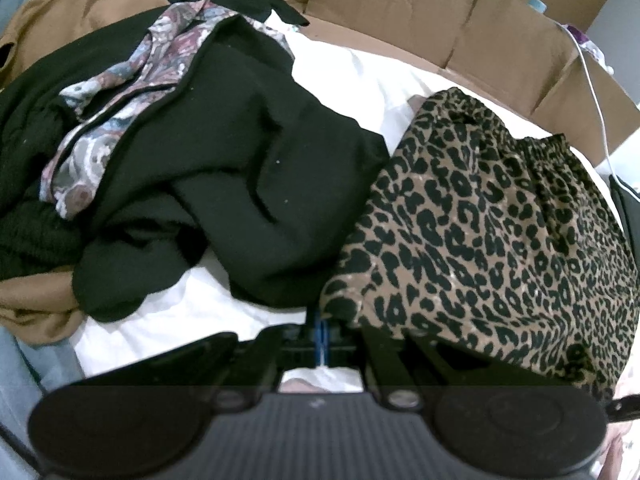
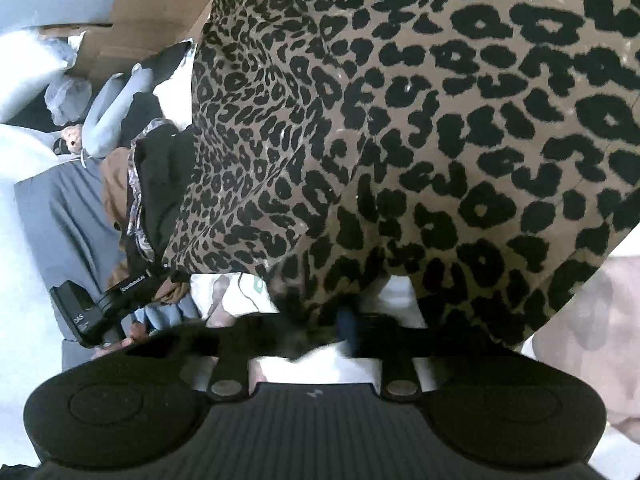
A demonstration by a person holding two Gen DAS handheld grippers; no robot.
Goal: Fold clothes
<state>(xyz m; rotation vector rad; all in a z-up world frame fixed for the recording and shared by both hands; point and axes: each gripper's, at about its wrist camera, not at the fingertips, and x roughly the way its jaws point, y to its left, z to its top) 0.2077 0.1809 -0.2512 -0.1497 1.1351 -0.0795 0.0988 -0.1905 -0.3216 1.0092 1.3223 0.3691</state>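
Observation:
A leopard-print garment [image 1: 492, 232] lies on the white sheet [image 1: 336, 72], its gathered waistband toward the far right. My left gripper [image 1: 322, 334] is shut, blue pads together, on the garment's near-left corner. In the right wrist view the same leopard-print garment [image 2: 400, 120] hangs close and fills most of the frame. My right gripper [image 2: 347, 322] is blurred but shut on its lower edge. The left gripper's body [image 2: 100, 308] shows at the far left of that view, with fingers of a hand around it.
A pile of black clothes [image 1: 240, 184], a paisley garment [image 1: 120, 92] and a tan garment [image 1: 80, 8] lies left of the leopard piece. Cardboard walls [image 1: 440, 12] run along the far side. A white cable [image 1: 596, 92] hangs at the right. Grey-blue bedding [image 2: 60, 208] is beyond.

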